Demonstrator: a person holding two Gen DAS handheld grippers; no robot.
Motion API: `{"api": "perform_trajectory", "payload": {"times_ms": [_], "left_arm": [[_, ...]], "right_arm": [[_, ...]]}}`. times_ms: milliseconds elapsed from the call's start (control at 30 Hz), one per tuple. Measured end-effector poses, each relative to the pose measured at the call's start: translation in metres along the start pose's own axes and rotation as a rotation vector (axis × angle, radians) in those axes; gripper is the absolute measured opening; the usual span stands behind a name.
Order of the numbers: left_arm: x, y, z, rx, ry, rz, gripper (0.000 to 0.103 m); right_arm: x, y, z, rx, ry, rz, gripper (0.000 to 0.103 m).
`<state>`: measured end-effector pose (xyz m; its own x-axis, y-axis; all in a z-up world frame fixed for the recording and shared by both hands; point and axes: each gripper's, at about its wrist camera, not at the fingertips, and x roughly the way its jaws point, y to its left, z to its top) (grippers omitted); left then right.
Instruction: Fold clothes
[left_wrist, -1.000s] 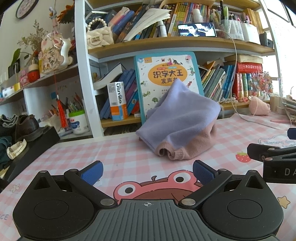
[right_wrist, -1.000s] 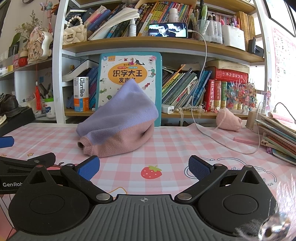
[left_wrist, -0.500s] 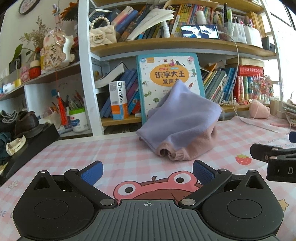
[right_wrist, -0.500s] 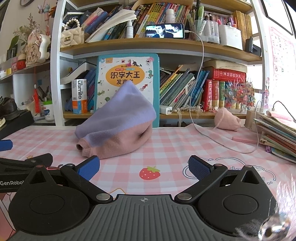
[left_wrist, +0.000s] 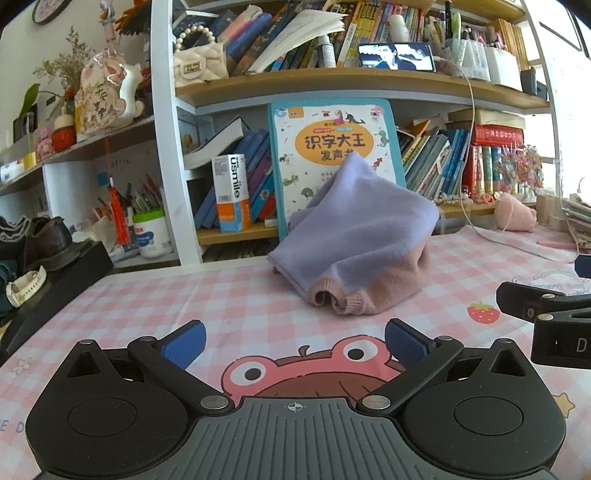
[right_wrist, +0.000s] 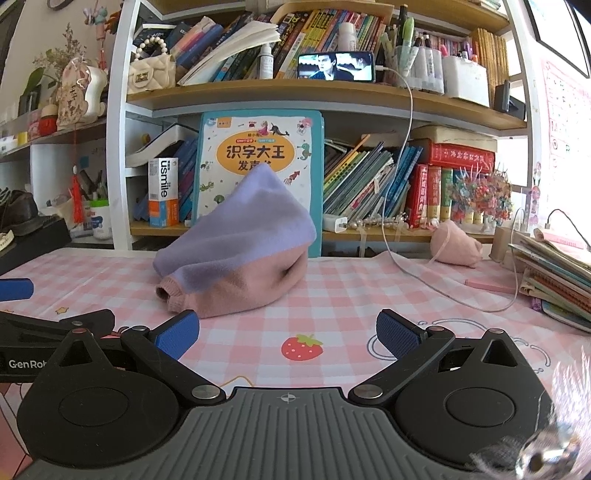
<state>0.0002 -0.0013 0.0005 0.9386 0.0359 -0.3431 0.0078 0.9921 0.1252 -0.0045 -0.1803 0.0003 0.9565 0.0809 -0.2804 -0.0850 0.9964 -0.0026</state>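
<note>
Left wrist view gave me my left gripper (left_wrist: 293, 341) with jaws wide and empty over the pink checked mat (left_wrist: 229, 302). Ahead, the lilac-and-pink knit garment (left_wrist: 354, 240) lay heaped against the picture book (left_wrist: 332, 147). My right gripper (right_wrist: 286, 332) was likewise spread wide, holding nothing.

Ahead of our tongs we see a lilac cloth (left_wrist: 362, 221) draped over a dusty-pink knit (right_wrist: 243, 284); beneath them lies a pink-and-white checked tablecloth (right_wrist: 332, 295) printed with a red strawberry (right_wrist: 301, 347); under the left tongs sits a pink frog cartoon (left_wrist: 314, 369); our finger pads (left_wrist: 184, 341) are blue.
</note>
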Motion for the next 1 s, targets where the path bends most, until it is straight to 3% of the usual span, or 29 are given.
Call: {"api": "perform_trajectory", "payload": {"times_ms": [300, 700, 1000], "left_arm": [[-0.007, 0.007, 0.0, -0.043, -0.047, 0.028, 0.103], [-0.007, -0.005, 0.0, 0.027, -0.047, 0.037, 0.103], [-0.011, -0.003, -0.001, 0.016, -0.073, 0.037, 0.103]], "right_arm": [[0.002, 0.012, 0.0, -0.074, 0.012, 0.026, 0.103], [0.002, 0.003, 0.0, -0.016, 0.015, 0.021, 0.103], [0.0, 0.005, -0.001, -0.024, 0.004, 0.004, 0.103]]}}
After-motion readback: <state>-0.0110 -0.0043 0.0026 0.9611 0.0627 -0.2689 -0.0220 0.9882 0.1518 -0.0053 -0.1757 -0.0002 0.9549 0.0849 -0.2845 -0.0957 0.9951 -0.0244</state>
